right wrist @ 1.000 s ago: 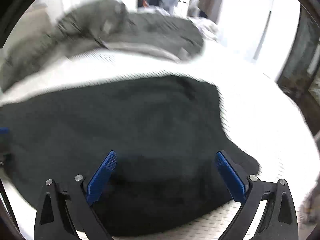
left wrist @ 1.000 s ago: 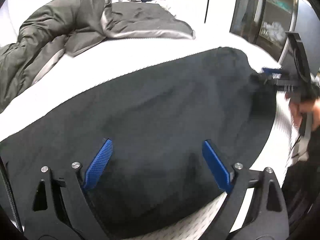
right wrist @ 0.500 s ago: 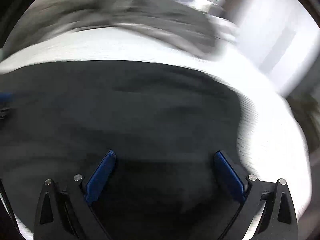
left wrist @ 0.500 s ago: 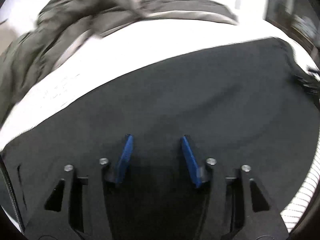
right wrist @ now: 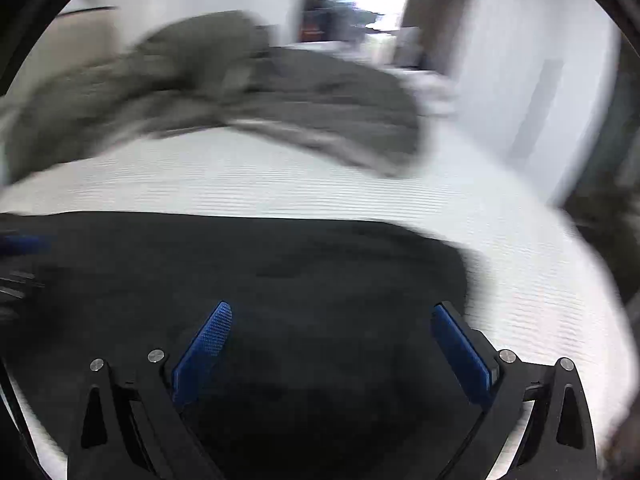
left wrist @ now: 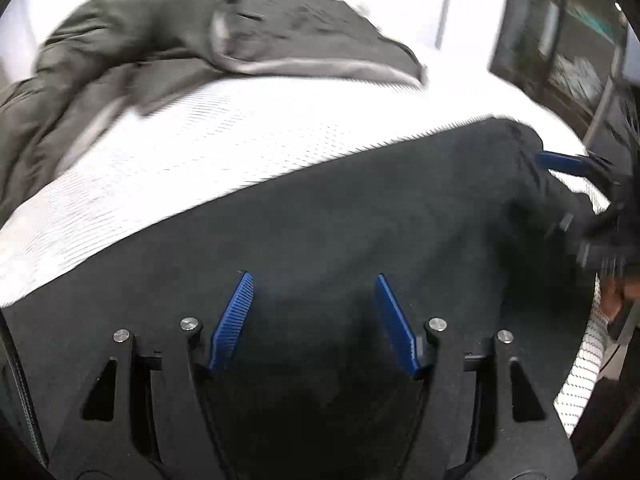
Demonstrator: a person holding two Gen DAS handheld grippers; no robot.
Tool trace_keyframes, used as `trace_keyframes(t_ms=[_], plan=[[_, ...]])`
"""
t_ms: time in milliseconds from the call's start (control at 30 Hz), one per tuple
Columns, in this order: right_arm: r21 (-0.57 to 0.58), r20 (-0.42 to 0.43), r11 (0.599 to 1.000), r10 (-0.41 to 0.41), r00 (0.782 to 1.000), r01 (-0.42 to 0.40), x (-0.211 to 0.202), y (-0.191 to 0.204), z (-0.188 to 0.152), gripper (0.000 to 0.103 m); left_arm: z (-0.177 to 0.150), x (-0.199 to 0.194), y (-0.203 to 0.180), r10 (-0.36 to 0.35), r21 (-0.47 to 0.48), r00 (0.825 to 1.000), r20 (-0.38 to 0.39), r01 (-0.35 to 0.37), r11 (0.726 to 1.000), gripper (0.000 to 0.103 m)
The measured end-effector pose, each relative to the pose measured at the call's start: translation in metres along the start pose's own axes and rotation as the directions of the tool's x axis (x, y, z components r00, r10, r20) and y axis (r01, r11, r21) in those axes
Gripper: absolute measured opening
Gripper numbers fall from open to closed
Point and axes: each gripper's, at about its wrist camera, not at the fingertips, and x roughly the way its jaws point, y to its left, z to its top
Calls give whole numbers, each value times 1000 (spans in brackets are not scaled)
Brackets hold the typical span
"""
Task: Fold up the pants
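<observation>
Lying flat on the white bed [left wrist: 248, 148], the black pants [left wrist: 360, 216] spread beneath both grippers: left gripper [left wrist: 312, 300] half-open after closing, right gripper [right wrist: 332, 336] wide; neither grips cloth.

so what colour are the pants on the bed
Black pants on the white ribbed bed cover; clearest in the left wrist view.

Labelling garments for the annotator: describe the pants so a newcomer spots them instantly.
Start from the white ribbed bed cover. The pants are the broad black cloth spread flat across its near edge, under both tools. The rumpled olive-grey duvet heaped at the far side is lighter, bulkier and not flat.
</observation>
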Motion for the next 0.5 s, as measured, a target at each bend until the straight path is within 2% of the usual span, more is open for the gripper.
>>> trace_keyframes(t_ms=[67, 133, 167, 233, 267, 300, 333, 367, 433, 467, 500], plan=[[-84, -76, 993, 80, 994, -87, 30, 32, -2, 101, 3, 25, -8, 21, 47, 997, -80, -17, 999, 61], [-161, -153, 985, 34, 988, -59, 60, 44, -4, 99, 2, 28, -3, -12, 51, 997, -79, 17, 999, 61], [-169, -165, 984, 20, 986, -49, 68, 40, -4, 99, 2, 26, 5, -23, 41, 997, -80, 26, 999, 61], [-106, -159, 994, 8, 987, -25, 61, 6, -15, 100, 2, 22, 29, 11, -10, 997, -82, -12, 1000, 61], [-52, -157, 997, -65, 985, 57, 63, -17, -15, 100, 2, 22, 41, 32, -40, 996, -86, -36, 999, 61], [-24, -160, 986, -165, 973, 163, 64, -38, -17, 100, 1, 22, 57, 51, -72, 995, -90, -58, 996, 61], [10, -177, 951, -303, 936, 310, 67, -66, -23, 100, -2, 21, 72, 71, -112, 993, -93, -81, 990, 61], [67, -201, 924, -356, 912, 376, 72, -89, -28, 100, -4, 21, 86, 74, -154, 993, -90, -87, 984, 61], [261, -208, 928, -214, 954, 265, 74, -121, -36, 101, -6, 17, 99, 97, -184, 991, -92, -113, 976, 61], [313, -203, 921, -174, 964, 232, 72, -129, -37, 101, -4, 16, 100, 114, -184, 989, -93, -130, 974, 61], [308, -196, 920, -189, 962, 243, 64, -137, -37, 101, -2, 16, 101, 124, -186, 988, -94, -140, 973, 61]])
